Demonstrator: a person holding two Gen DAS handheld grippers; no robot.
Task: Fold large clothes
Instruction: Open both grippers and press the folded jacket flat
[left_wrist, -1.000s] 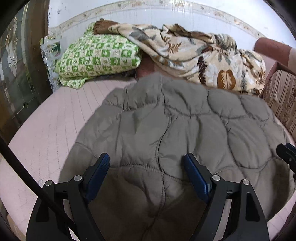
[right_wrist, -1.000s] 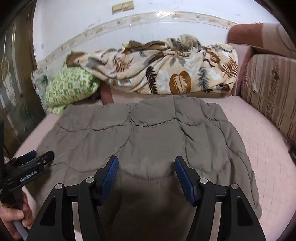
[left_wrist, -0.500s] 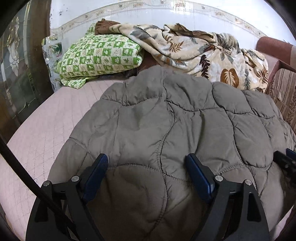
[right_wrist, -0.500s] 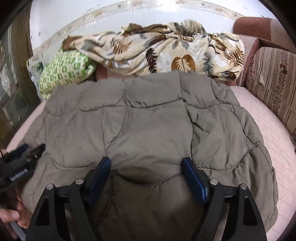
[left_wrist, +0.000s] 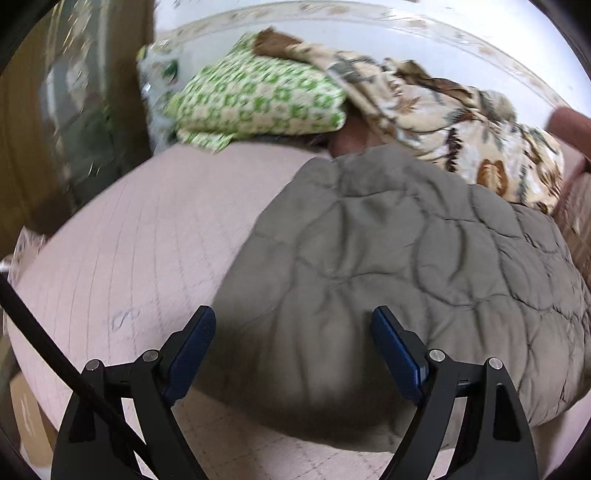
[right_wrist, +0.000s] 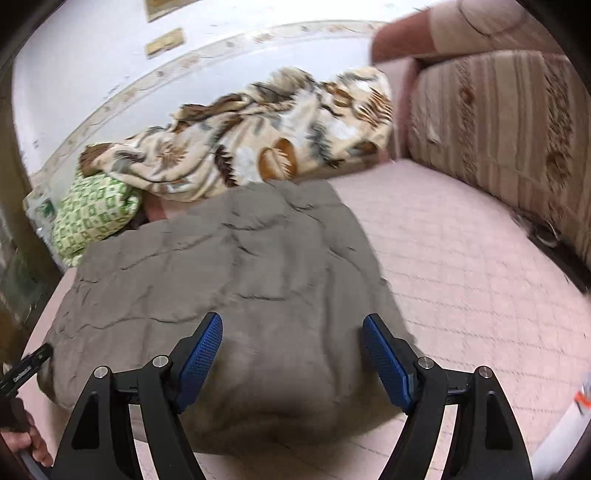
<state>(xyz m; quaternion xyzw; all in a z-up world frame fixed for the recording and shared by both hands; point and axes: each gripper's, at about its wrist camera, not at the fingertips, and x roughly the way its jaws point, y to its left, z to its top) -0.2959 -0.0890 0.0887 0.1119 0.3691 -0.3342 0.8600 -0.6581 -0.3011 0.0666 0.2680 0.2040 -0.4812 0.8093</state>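
- Two hand-held grippers are hovering over a grey quilted blanket (left_wrist: 406, 266) that is lying folded on a pink bed (left_wrist: 140, 236), filling the centre of both frames.
- Left hand-held gripper (left_wrist: 293, 343) is standing wide, nothing clamped between its blue pads.
- Right hand-held gripper (right_wrist: 291, 350) has just been opening and is gaping wide above the blanket's near edge, pads clear of the cloth.
- Leaf-print blanket (right_wrist: 258, 144) and green checked pillow (left_wrist: 258, 99) are sitting along the upper part of the frames.

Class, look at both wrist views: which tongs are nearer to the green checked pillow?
Left. The left tongs sit at the grey quilt's left edge, the pillow's side. The right tongs are over the quilt's right part, farther from it.
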